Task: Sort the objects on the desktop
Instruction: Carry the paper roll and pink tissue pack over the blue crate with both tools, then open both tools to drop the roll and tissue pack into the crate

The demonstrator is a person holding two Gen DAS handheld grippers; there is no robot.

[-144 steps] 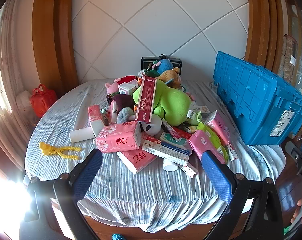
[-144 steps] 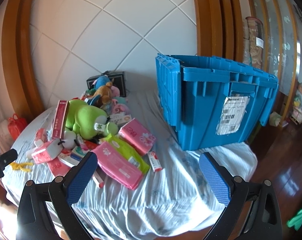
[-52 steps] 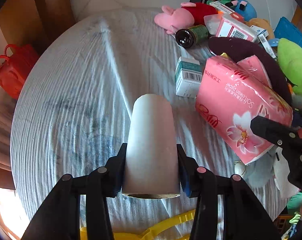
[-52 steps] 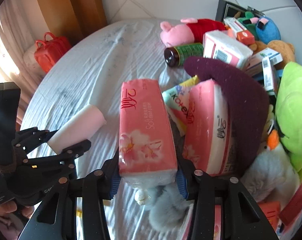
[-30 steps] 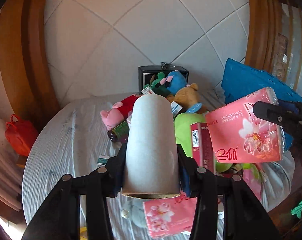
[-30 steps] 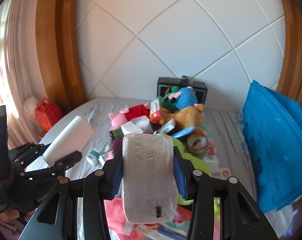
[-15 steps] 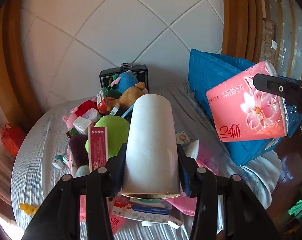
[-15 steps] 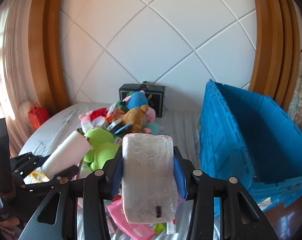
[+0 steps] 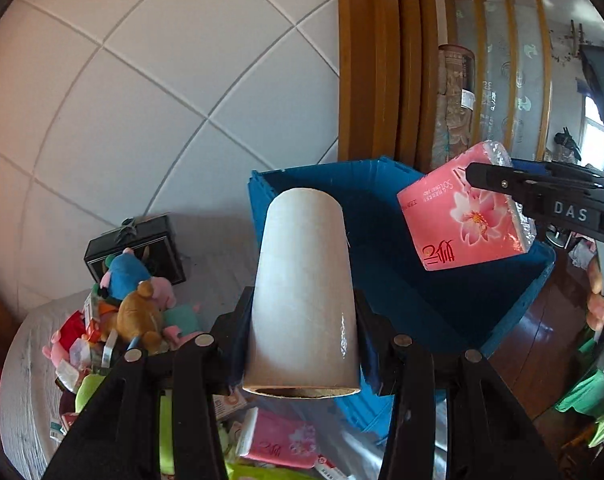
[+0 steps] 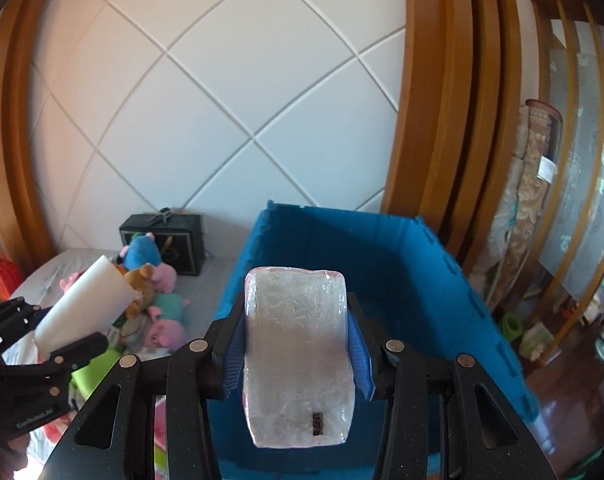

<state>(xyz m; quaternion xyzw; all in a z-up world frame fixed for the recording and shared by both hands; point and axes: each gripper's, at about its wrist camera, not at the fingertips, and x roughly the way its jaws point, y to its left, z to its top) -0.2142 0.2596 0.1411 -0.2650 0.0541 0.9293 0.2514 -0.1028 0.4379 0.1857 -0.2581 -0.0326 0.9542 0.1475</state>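
Note:
My left gripper (image 9: 302, 344) is shut on a white paper roll (image 9: 304, 292), held in the air at the near rim of the open blue crate (image 9: 386, 208). My right gripper (image 10: 295, 356) is shut on a pink tissue pack (image 10: 297, 344), whose clear end faces the camera, and holds it above the crate (image 10: 382, 264). The pink pack also shows in the left wrist view (image 9: 466, 220) over the crate's opening. The roll shows in the right wrist view (image 10: 83, 300), left of the crate.
A pile of plush toys (image 9: 133, 300), boxes and tissue packs (image 9: 277, 440) lies on the cloth-covered round table (image 9: 25, 380) left of the crate. A black case (image 10: 163, 240) stands at the wall. Wooden panels (image 10: 434, 120) rise behind the crate.
Both grippers have swung right from the pile toward the crate, each still holding its item. The crate's open inside now fills the middle of both views.

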